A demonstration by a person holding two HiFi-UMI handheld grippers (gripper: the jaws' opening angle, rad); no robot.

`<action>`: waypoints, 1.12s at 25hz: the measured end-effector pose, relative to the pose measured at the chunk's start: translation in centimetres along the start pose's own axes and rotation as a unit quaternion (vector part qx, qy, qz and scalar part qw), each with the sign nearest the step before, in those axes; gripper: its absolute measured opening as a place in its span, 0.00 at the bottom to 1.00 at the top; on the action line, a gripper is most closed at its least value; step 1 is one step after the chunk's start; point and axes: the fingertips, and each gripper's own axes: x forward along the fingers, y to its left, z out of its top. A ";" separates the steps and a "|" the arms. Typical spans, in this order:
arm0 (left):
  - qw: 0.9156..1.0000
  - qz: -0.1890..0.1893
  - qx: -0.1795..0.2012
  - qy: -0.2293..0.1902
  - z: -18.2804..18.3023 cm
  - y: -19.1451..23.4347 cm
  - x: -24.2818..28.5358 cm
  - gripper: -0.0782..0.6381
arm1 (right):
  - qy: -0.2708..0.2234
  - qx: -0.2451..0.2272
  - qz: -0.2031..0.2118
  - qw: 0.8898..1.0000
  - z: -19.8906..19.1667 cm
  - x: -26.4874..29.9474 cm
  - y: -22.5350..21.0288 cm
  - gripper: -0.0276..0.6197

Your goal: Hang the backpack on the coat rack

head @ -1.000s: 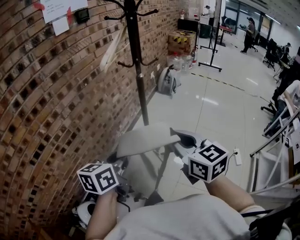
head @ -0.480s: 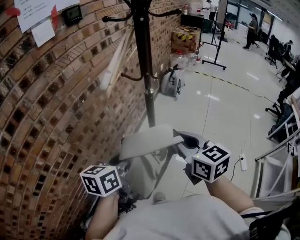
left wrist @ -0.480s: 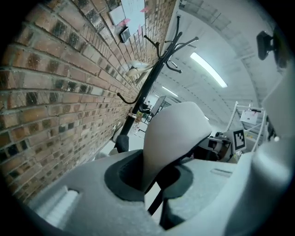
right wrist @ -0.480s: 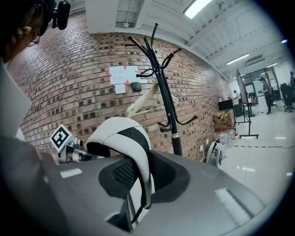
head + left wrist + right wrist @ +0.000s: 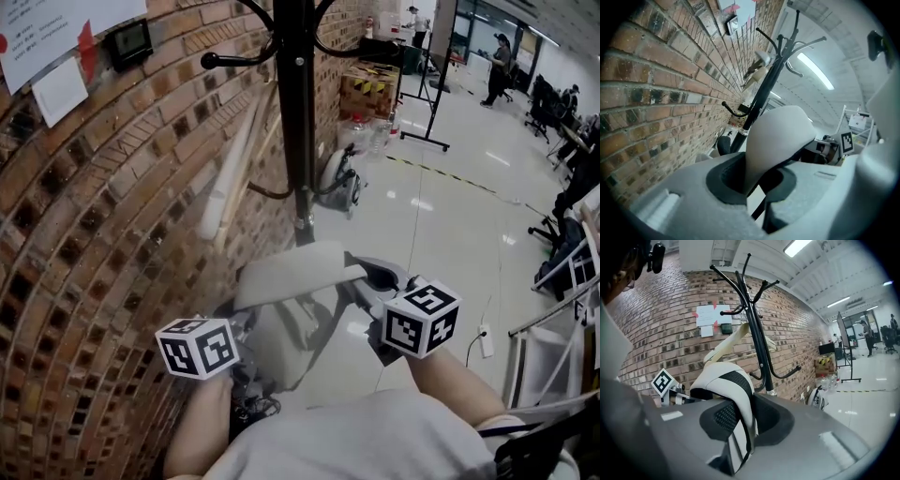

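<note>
Facing a brick wall (image 5: 112, 234) that is filling the head view from 7 to 11 o'clock, with papers pinned at 10 o'clock

Looking over a glossy pale floor (image 5: 441, 216) spreading from the centre toward 2 o'clock

Standing close to the black coat rack (image 5: 298, 112), its pole rising at 12 o'clock and its curved hooks branching toward 11 and 1 o'clock

Carrying the grey backpack (image 5: 291, 277) just below the centre of the head view, near the pole's lower end, stretched between both claws and not hanging on any hook

Passing a smaller grey bag (image 5: 337, 183) lying on the floor just beyond the pole, at 1 o'clock

Keeping the left claw (image 5: 757, 190) at 7 o'clock in the head view, pinched nearly closed on a plain grey strap of the backpack

Easing the right claw (image 5: 740, 427) open at 4 o'clock, with a white-and-black padded strap between its jaws and both pads touching it
</note>
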 end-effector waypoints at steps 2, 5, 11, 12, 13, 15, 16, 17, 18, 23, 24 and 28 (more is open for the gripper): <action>1.000 -0.001 0.003 0.002 1.2 0.6 1.3 0.16 | -0.002 0.008 -0.005 1.000 0.9 1.1 -1.1 0.14; 1.000 -0.002 0.006 0.008 2.7 1.7 3.6 0.16 | 0.002 0.012 -0.019 1.000 1.6 3.0 -3.1 0.14; 0.999 0.013 0.004 0.034 3.8 4.8 7.6 0.16 | 0.030 0.023 -0.046 0.998 0.6 6.9 -7.2 0.14; 0.999 0.016 0.002 0.041 3.4 5.2 8.2 0.16 | 0.036 0.027 -0.050 0.998 0.1 7.4 -7.9 0.14; 0.999 0.016 -0.001 0.048 3.0 5.5 8.8 0.16 | 0.042 0.031 -0.052 0.997 -0.5 7.9 -8.4 0.14; 0.998 0.017 -0.004 0.060 2.1 6.2 10.0 0.16 | 0.051 0.040 -0.054 0.996 -1.6 8.7 -9.2 0.14; 0.998 0.017 -0.004 0.066 1.6 6.5 10.5 0.16 | 0.054 0.046 -0.052 0.996 -2.0 9.0 -9.5 0.14; 0.997 0.017 -0.003 0.071 1.2 6.7 11.0 0.16 | 0.054 0.052 -0.050 0.996 -2.3 9.3 -9.6 0.14; 0.997 0.016 -0.002 0.076 0.8 6.9 11.4 0.16 | 0.054 0.056 -0.047 0.996 -2.5 9.6 -9.5 0.14; 0.995 0.021 0.002 0.102 -2.1 7.7 12.5 0.16 | 0.065 0.066 -0.026 0.995 -4.9 10.4 -8.8 0.15; 0.994 0.022 0.004 0.108 -2.6 7.8 12.8 0.16 | 0.066 0.068 -0.021 0.995 -5.2 10.5 -8.6 0.14; 0.991 0.026 0.020 0.131 -4.7 7.8 14.2 0.16 | 0.070 0.068 0.000 0.995 -6.3 11.1 -7.7 0.15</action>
